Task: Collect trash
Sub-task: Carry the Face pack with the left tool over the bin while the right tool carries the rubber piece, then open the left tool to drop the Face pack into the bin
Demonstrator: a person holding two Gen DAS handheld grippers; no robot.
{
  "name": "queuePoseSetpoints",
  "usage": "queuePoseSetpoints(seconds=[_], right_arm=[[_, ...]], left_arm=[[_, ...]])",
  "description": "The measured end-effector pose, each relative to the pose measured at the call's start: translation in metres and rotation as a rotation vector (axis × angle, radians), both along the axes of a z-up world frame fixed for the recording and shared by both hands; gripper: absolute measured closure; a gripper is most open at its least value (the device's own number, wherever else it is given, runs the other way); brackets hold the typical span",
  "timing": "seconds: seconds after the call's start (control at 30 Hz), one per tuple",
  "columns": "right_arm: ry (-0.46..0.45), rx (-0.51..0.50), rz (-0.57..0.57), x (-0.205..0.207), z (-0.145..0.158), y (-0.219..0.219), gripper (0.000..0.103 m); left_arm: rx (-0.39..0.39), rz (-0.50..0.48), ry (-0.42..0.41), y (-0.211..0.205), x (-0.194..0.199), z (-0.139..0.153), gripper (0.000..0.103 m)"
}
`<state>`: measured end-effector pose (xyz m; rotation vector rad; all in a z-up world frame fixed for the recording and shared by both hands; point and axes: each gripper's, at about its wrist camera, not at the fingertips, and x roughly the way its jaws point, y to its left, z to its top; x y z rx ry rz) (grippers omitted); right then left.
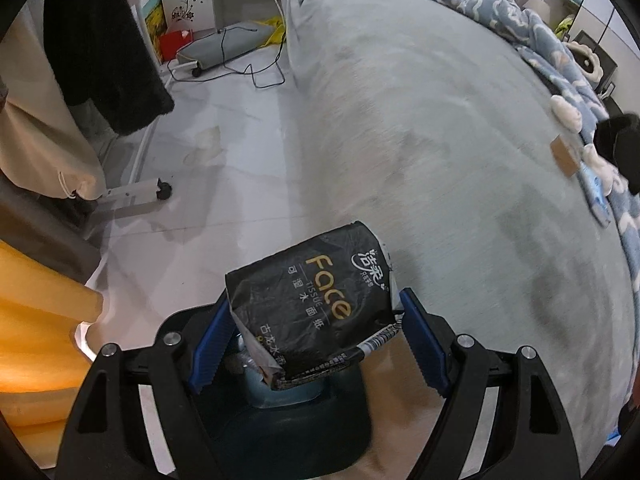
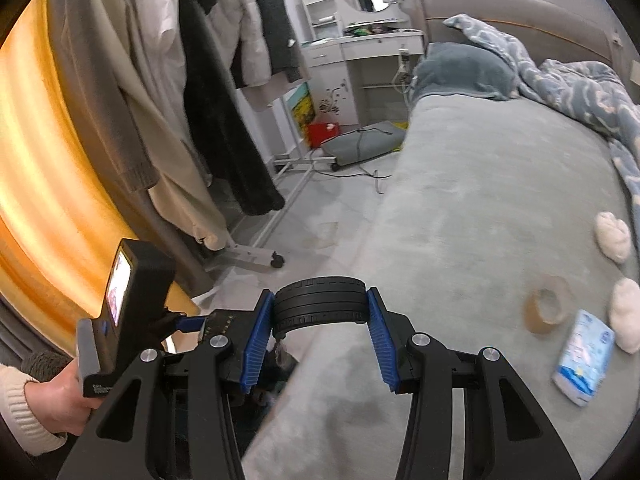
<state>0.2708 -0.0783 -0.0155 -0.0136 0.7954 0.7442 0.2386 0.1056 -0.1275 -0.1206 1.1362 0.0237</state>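
Note:
My left gripper point(image 1: 316, 320) is shut on a crumpled black "Face" tissue wrapper point(image 1: 308, 304), held over a dark blue trash bin point(image 1: 288, 420) that stands on the floor beside the bed. My right gripper point(image 2: 320, 312) is shut on a black ridged tyre-like ring point(image 2: 320, 300), held above the bed's near edge. On the grey bed cover point(image 2: 480, 200) to the right lie a brown tape roll point(image 2: 546, 306) and a blue-white tissue pack point(image 2: 582, 360). The left gripper's body point(image 2: 132, 308) shows at the left of the right wrist view.
A clothes rack point(image 2: 256, 256) on wheels with hanging coats stands left. A red box point(image 2: 322, 132), a grey cushion point(image 2: 360, 142) and cables lie on the floor further on. A blue quilt point(image 2: 580, 92) is bunched at the bed's far side. An orange curtain point(image 2: 48, 160) hangs at the left.

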Motion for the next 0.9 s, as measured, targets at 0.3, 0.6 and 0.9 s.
queuePoseSetpoints(seconds=[0.3, 0.6, 0.9], right_arm=[[0.017, -0.026, 0.075, -0.004, -0.011, 0.046, 0.056], [0.046, -0.075, 0.161, -0.011, -0.029, 0.094, 0.056], [0.080, -0.131, 0.204, -0.017, -0.050, 0.120, 0.056]], left_arm=[[0.001, 0.003, 0.140, 0.033, -0.012, -0.032, 0.021], [-0.047, 0.006, 0.301, 0.066, -0.033, -0.069, 0.021], [-0.090, -0.022, 0.369, 0.081, -0.048, -0.079, 0.016]])
